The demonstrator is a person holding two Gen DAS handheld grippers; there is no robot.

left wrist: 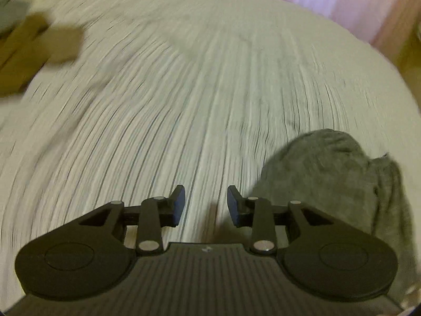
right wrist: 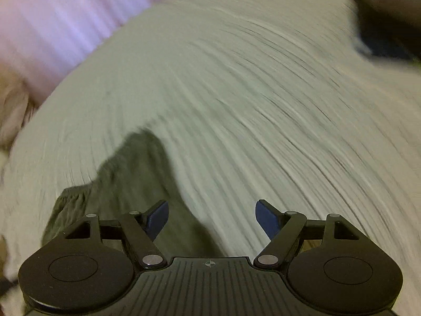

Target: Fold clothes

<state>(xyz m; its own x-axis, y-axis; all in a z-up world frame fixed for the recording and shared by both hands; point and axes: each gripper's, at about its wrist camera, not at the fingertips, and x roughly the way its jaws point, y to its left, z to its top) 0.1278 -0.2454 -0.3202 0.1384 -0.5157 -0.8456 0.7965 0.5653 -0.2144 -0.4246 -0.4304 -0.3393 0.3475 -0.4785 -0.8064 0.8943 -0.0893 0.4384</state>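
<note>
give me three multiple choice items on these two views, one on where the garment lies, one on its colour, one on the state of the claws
1. In the left wrist view, where is the garment relative to the left claw?
A. to its right
B. to its left
C. between its fingers

2. What colour is the garment on the striped sheet?
A. bright red
B. dull grey-green
C. white

3. How does the right claw stand?
A. shut on the garment
B. open, holding nothing
C. shut on the sheet

Answers:
1 A, the cloth sits right of the right-hand finger.
2 B, it looks dull grey-green in both views.
3 B, a wide gap shows between its pads, with nothing pressed.
</note>
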